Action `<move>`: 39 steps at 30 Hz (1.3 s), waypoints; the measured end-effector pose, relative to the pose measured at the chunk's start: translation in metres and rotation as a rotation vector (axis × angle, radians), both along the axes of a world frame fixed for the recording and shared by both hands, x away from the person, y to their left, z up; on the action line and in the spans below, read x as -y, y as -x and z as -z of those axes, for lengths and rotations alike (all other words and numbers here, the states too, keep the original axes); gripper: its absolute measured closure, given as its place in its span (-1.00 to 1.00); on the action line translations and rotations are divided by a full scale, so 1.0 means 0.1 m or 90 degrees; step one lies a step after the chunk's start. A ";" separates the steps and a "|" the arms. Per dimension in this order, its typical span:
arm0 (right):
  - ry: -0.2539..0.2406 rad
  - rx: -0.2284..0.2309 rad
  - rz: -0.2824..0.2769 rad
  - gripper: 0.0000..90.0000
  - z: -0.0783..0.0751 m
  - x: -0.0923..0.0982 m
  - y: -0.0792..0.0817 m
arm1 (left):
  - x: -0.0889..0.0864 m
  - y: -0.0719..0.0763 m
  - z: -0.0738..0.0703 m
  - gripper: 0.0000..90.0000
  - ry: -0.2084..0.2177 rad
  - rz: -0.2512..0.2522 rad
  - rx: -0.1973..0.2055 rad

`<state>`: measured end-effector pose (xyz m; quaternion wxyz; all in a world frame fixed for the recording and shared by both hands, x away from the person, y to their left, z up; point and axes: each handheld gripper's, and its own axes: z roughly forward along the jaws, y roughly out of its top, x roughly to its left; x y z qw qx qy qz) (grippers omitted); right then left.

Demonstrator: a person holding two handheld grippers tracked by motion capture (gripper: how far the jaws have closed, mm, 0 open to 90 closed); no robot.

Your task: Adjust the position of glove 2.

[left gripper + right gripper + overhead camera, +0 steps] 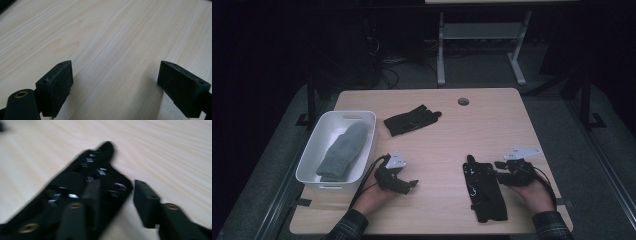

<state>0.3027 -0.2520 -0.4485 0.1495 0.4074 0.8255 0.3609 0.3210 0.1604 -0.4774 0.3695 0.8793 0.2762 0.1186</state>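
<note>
A black glove (484,192) with small shiny marks lies flat near the table's front right; it also appears blurred in the right gripper view (75,182). My right gripper (498,167) (117,195) sits at that glove's right edge, jaws apart: one jaw is over the fabric, the other over bare wood, and neither pad presses on it. A second black glove (411,120) lies at the middle back of the table. My left gripper (409,185) (115,85) rests low over bare wood at the front left, open with nothing between its jaws.
A white bin (312,150) stands at the table's left edge with a grey knitted mitten (343,150) inside. The light wood table (492,125) has a cable hole (463,101) near its back edge. Beyond it, a desk frame stands on the dark floor.
</note>
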 end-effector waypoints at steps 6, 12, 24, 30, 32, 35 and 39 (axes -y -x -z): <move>0.013 -0.018 0.043 -0.43 0.18 0.26 -0.09 | 0.00 0.00 0.00 -0.73 0.001 -0.004 0.000; 0.012 -0.010 0.060 -0.62 0.25 0.34 -0.14 | 0.01 0.00 0.00 -0.73 0.000 -0.005 0.000; 0.008 0.004 0.083 -0.77 0.35 0.37 -0.16 | 0.05 -0.09 -0.17 -0.05 -0.006 -0.046 0.012; 0.009 0.004 0.081 -0.77 0.35 0.37 -0.16 | 0.13 -0.30 -0.25 0.65 -0.004 -0.079 0.002; 0.010 0.004 0.080 -0.77 0.35 0.37 -0.16 | 0.18 -0.36 -0.27 0.89 -0.015 -0.082 0.006; 0.010 0.004 0.080 -0.78 0.35 0.37 -0.16 | 0.27 -0.49 -0.30 0.98 -0.026 -0.092 0.010; 0.010 0.005 0.081 -0.77 0.35 0.37 -0.16 | 0.33 -0.68 -0.31 0.99 -0.023 -0.108 0.014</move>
